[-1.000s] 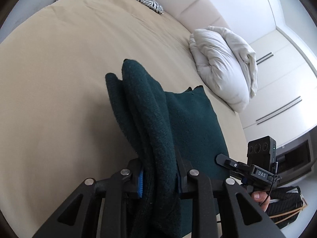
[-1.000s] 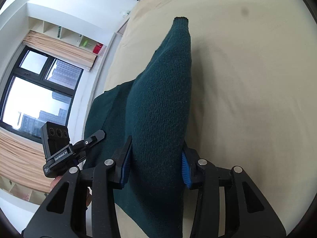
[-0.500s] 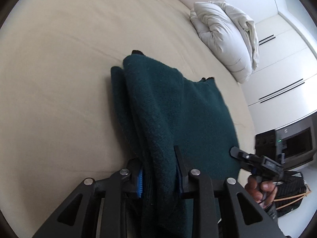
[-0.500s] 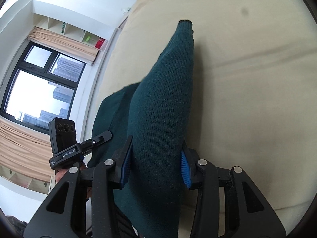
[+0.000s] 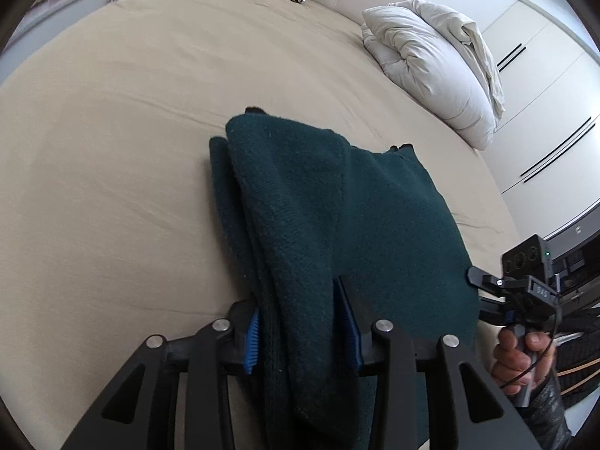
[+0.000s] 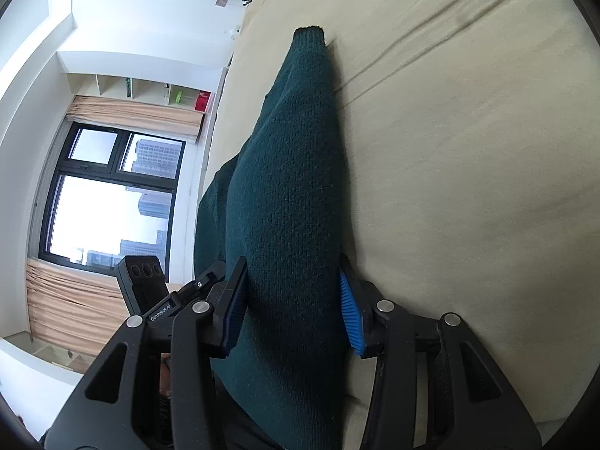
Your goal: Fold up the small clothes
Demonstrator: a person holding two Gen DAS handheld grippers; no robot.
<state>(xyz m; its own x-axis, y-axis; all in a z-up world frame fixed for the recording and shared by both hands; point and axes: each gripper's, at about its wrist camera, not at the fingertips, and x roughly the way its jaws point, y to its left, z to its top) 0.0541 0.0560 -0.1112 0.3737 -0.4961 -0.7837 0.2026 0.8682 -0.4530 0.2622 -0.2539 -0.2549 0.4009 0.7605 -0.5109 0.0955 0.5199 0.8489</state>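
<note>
With the dark green knit (image 5: 337, 225) folded over on the beige bed (image 5: 112, 150), the left tool (image 5: 300, 322) was opening around its edge while the right tool (image 6: 292, 300) pinched the other, so releasing both evenly would likely keep the fold square.
</note>
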